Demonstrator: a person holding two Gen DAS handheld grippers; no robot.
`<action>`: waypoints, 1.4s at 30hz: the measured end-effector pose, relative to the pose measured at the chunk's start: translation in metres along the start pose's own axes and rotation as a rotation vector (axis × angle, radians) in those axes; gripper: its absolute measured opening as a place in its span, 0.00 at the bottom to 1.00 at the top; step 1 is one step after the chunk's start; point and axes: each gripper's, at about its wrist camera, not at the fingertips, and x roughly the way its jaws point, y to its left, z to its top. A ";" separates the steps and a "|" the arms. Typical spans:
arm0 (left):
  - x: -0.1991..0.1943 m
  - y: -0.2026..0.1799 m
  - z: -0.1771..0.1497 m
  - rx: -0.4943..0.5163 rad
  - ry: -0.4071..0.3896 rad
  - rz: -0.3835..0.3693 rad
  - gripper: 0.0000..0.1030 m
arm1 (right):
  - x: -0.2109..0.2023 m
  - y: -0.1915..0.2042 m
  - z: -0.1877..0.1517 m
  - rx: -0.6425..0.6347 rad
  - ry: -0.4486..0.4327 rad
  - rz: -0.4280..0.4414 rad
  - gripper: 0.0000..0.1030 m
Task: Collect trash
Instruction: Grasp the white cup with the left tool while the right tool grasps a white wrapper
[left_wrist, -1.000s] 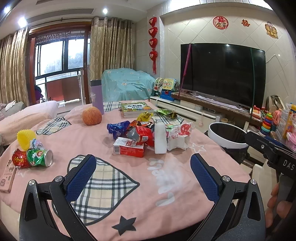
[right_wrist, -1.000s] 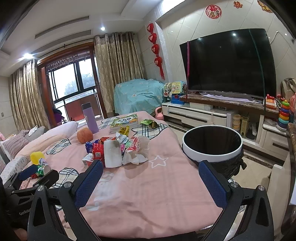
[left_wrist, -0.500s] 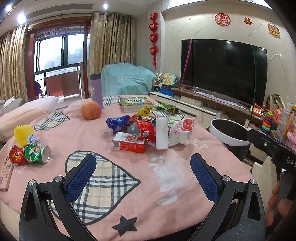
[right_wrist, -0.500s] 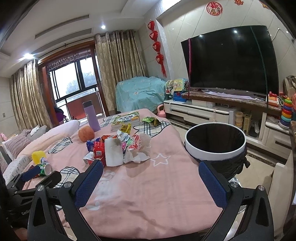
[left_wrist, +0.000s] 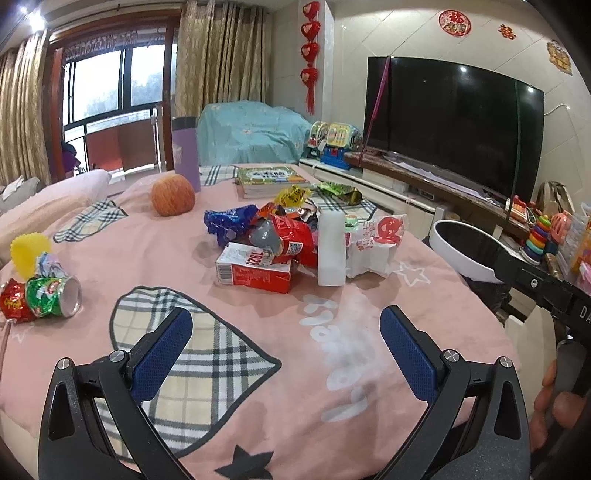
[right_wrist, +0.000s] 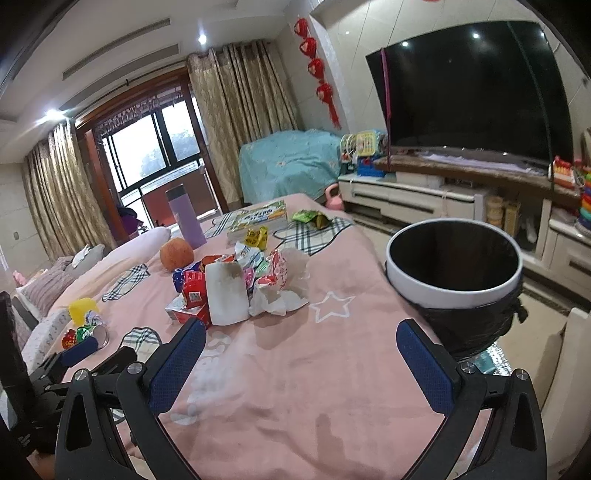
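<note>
we hover at the approach step — left gripper and right gripper both spread wide and empty, the wrapper pile mid-table beside the bin — next we reach in and pinch one piece.

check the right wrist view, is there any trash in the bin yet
No, the bin shows only its dark liner inside, and the wrappers lie piled on the pink cloth.

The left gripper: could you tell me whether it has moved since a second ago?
Yes. The left gripper has advanced toward the trash pile, which now sits nearer its open fingers and larger against them.
</note>
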 end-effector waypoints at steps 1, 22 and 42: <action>0.004 -0.001 0.001 0.001 0.008 -0.002 1.00 | 0.002 -0.001 0.000 0.009 0.003 0.006 1.00; 0.089 -0.015 0.024 0.026 0.157 -0.047 0.80 | 0.085 -0.011 0.024 0.051 0.159 0.107 0.53; 0.126 -0.039 0.029 0.062 0.233 -0.131 0.26 | 0.125 -0.007 0.031 0.067 0.214 0.187 0.13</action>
